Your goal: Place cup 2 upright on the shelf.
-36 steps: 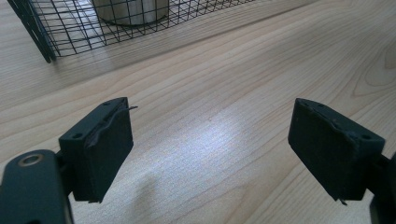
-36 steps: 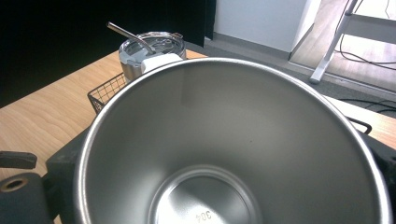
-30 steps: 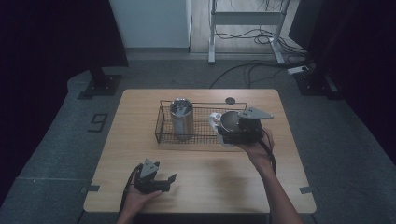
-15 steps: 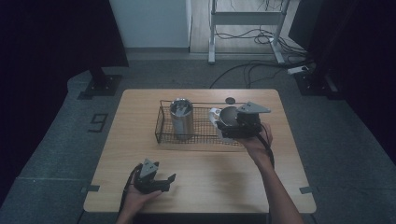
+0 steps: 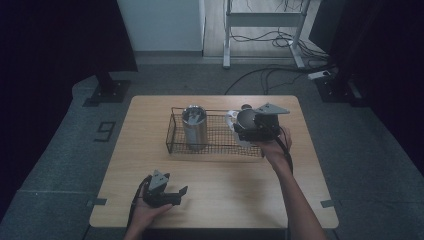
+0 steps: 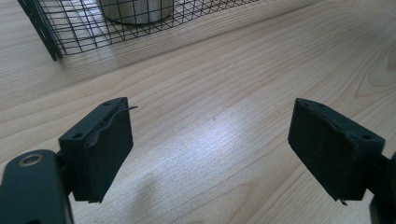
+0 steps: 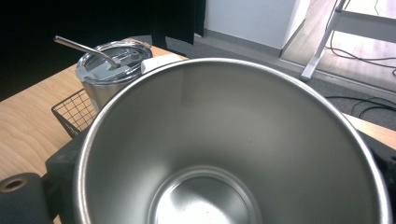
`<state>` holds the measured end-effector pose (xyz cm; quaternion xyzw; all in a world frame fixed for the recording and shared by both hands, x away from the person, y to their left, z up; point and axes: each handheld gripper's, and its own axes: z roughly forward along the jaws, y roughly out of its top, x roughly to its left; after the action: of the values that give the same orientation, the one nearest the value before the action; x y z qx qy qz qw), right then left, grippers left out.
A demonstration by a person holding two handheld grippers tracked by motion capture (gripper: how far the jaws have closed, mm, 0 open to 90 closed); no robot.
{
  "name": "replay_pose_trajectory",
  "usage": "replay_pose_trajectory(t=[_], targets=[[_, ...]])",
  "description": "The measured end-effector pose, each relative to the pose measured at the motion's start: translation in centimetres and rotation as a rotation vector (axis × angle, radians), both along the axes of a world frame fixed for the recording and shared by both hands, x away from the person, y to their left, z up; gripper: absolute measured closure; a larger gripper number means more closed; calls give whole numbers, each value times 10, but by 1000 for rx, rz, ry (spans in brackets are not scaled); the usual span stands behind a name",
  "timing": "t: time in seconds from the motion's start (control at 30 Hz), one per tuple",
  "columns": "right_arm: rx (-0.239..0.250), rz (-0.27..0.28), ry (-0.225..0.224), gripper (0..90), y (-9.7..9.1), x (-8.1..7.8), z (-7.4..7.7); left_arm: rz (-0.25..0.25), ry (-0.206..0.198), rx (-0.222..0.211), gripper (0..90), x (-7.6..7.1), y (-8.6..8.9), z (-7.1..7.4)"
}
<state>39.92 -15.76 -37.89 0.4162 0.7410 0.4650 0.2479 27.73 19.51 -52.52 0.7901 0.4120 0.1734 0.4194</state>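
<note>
We have the right gripper (image 5: 250, 131) clamped on an open steel cup (image 7: 233, 140), held over the right end of the wire basket (image 5: 175, 142). Inside the basket, toward its left, stands the lidded tumbler (image 5: 194, 126) with a straw. Our left gripper (image 5: 172, 192) rests near the basket's front, jaws apart, nothing between them.
</note>
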Motion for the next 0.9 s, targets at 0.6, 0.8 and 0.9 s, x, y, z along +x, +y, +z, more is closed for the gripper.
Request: replay_pose_trajectory(t=[0.6,0.8,0.9], targets=[[7,-3,15,58,-7,22,0,-1,-3,1,140,0,1,0],[2,-4,24,58,-6,28,-3,-1,-2,2,140,0,2,-1],[2,-10,27,58,-6,31,-5,1,-1,2,140,0,2,-1]])
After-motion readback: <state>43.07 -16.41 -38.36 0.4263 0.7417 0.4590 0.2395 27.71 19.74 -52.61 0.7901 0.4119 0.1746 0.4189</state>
